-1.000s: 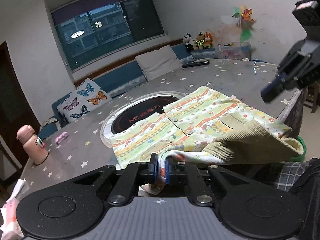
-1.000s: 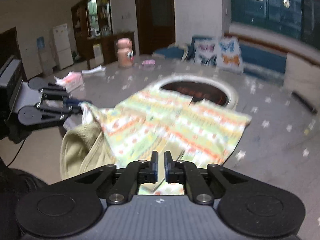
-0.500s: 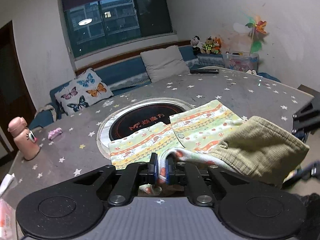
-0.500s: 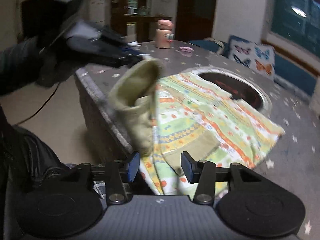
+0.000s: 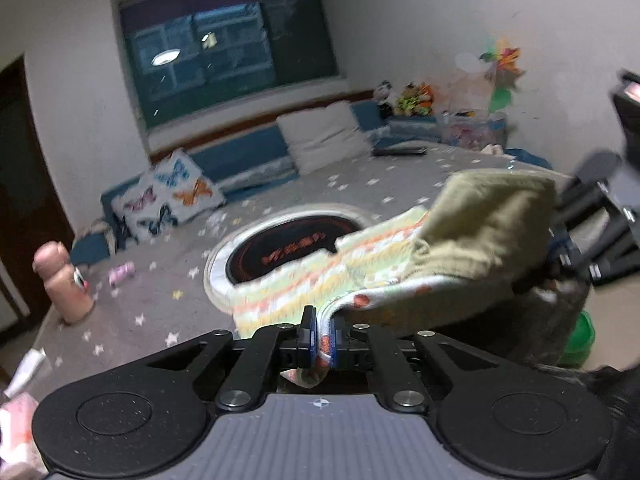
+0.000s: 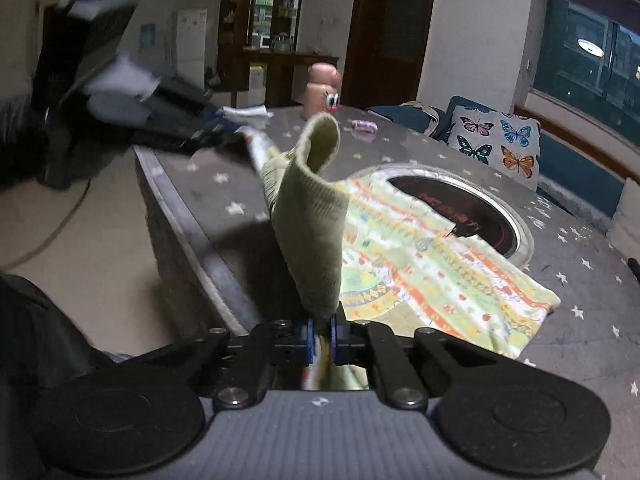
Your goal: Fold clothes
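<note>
Clothes (image 6: 420,256) with bright stripes lie on the gray tabletop (image 6: 580,344) with stars, partly over the round black ring (image 6: 472,216). The near end is lifted up off the tabletop. The left claw (image 5: 320,334) is clamped on the white hem. The right claw (image 6: 320,338) is clamped on the green, ribbed part, which stands up in a loop. A pink bottle (image 5: 64,280) stands far off.
</note>
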A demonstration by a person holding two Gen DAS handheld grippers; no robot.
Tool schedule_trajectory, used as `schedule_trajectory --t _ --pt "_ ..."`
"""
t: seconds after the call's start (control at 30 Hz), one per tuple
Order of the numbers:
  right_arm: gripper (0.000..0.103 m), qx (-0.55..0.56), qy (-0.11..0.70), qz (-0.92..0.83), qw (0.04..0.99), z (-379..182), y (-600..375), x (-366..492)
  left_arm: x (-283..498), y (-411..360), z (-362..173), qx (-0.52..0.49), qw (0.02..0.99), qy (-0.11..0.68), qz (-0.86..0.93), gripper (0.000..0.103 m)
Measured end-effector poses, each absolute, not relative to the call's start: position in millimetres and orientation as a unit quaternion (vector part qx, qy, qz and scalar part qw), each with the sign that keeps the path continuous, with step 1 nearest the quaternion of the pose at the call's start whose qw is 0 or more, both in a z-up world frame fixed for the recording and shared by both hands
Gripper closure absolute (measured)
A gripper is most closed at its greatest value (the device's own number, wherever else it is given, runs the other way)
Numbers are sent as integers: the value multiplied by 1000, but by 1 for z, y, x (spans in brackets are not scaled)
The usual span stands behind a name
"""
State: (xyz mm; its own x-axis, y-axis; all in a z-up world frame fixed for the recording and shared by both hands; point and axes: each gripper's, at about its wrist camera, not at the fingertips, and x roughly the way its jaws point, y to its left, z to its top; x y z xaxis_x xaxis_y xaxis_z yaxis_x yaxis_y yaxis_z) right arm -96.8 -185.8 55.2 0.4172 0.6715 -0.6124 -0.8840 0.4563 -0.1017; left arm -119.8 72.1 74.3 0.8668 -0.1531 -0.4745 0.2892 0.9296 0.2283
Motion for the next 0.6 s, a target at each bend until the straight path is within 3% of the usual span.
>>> schedule_trajectory --t 0.23,0.6 --pt "97 -209 247 479 816 91 -198 -89 -107 67 84 146 958 220 -115 96" --pt "97 -226 269 448 822 84 -154 28 2 89 55 126 951 269 -86 96"
